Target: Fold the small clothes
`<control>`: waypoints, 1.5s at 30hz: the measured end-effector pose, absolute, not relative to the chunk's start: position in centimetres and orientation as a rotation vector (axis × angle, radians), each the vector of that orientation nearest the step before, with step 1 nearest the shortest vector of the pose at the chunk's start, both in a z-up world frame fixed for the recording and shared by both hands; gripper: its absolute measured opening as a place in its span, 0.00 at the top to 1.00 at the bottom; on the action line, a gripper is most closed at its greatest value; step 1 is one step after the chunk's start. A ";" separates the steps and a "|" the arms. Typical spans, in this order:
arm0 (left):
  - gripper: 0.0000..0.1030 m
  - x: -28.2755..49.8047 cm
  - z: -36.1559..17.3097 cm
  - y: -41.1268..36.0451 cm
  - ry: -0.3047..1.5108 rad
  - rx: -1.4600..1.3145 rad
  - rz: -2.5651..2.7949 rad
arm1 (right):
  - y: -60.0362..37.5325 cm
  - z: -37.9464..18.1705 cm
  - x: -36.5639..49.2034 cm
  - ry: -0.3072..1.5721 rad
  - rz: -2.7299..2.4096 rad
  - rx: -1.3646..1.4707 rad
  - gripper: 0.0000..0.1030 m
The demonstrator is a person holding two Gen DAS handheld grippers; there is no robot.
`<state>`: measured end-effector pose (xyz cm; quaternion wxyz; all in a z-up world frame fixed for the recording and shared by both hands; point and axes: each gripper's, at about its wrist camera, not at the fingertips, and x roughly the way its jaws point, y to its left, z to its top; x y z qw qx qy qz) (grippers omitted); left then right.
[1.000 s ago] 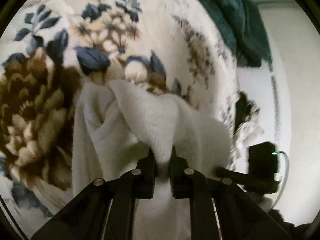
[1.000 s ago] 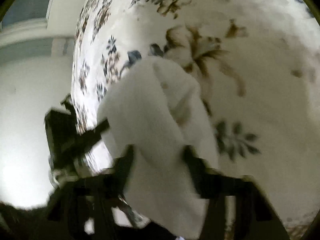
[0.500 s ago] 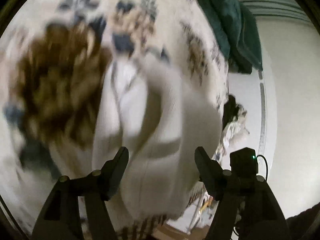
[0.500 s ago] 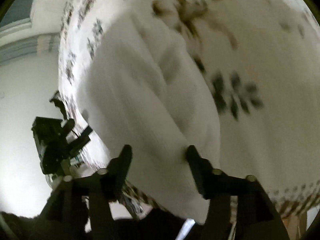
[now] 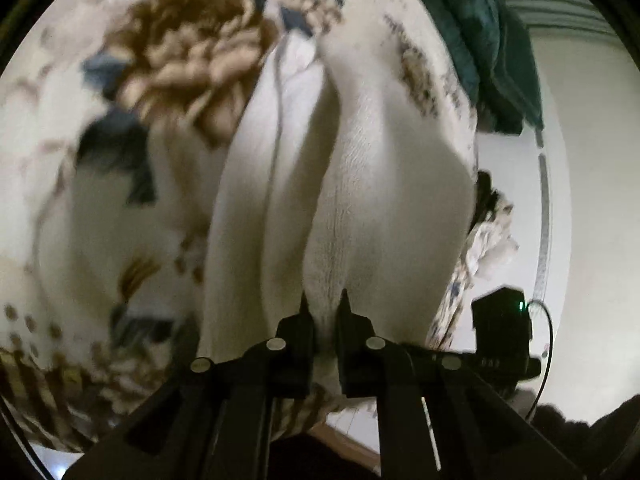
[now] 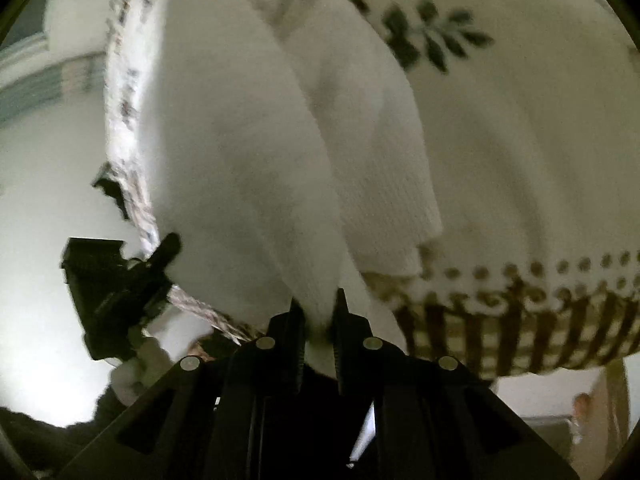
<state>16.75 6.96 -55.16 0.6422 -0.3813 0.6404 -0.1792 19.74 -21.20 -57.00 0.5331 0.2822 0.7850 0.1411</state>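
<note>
1. A floral blanket (image 5: 100,208) fills most of both views as the working surface: cream ground, a large brown bloom at the upper left of the left wrist view, dark blue leaves beside it, and a brown striped and dotted border (image 6: 520,320) across the lower right of the right wrist view.
2. The white knit garment (image 5: 360,200) lies on the blanket in long folds. Its long axis runs from the bottom centre of the frame up toward the top centre in both views, narrowing at the far end.
3. Pale wall occupies the right side of the left wrist view and the left side of the right wrist view.
4. A dark green cloth (image 5: 488,40) is heaped at the upper right of the left wrist view, on the blanket's far edge.
5. The left gripper (image 5: 323,308) has its jaws nearly together, pinching the garment's near edge at bottom centre.
6. The right gripper (image 6: 316,306) likewise has its jaws drawn close on a bunch of the same near edge.
</note>
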 end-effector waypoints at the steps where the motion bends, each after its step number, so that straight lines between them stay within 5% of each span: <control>1: 0.89 16.6 -55.6 6.9 1.481 -0.867 -0.403 | -21.1 -57.5 19.9 1.901 0.330 0.665 0.83; 6: 0.70 17.8 -55.3 7.8 1.514 -0.828 -0.377 | -22.0 -55.8 23.2 1.855 0.358 0.670 0.62; 8: 0.47 19.8 -54.0 8.8 1.435 -0.836 -0.371 | -24.2 -54.3 24.4 1.737 0.379 0.793 0.45; 11: 0.43 23.9 -54.1 9.6 1.352 -0.881 -0.361 | -27.6 -54.5 27.2 1.551 0.327 1.119 0.34; 17: 0.45 32.9 -57.7 7.9 1.348 -0.941 -0.344 | -27.1 -59.1 34.0 1.452 0.266 1.439 0.34; 18: 0.49 33.8 -58.2 7.8 1.351 -0.933 -0.352 | -26.2 -59.2 35.1 1.453 0.270 1.406 0.38; 19: 0.71 34.5 -58.3 7.4 1.351 -0.899 -0.347 | -25.9 -58.9 35.9 1.455 0.254 1.349 0.53; 20: 0.75 34.8 -58.1 7.1 1.360 -0.865 -0.349 | -25.9 -58.4 36.0 1.455 0.232 1.268 0.65; 23: 0.80 34.4 -57.7 7.5 1.341 -0.829 -0.350 | -27.1 -58.7 35.8 1.409 0.153 1.164 0.76; 27: 0.85 33.3 -59.3 8.6 1.344 -0.889 -0.346 | -28.1 -61.1 36.6 1.453 0.161 1.161 0.78; 30: 0.74 32.4 -58.3 9.6 1.346 -0.927 -0.356 | -28.1 -60.3 37.4 1.520 0.235 1.150 0.62; 33: 0.32 30.4 -56.5 10.9 1.306 -0.898 -0.340 | -28.8 -58.3 36.4 1.552 0.294 1.014 0.33; 35: 0.29 28.3 -56.4 11.6 1.300 -0.907 -0.342 | -29.0 -58.4 34.8 1.589 0.372 0.946 0.10; 37: 0.29 25.9 -58.2 11.8 1.361 -0.941 -0.363 | -28.6 -59.8 32.9 1.631 0.473 0.957 0.01; 45: 0.29 24.9 -62.3 8.0 1.357 -1.180 -0.549 | -24.5 -67.0 31.1 1.748 0.709 0.955 0.00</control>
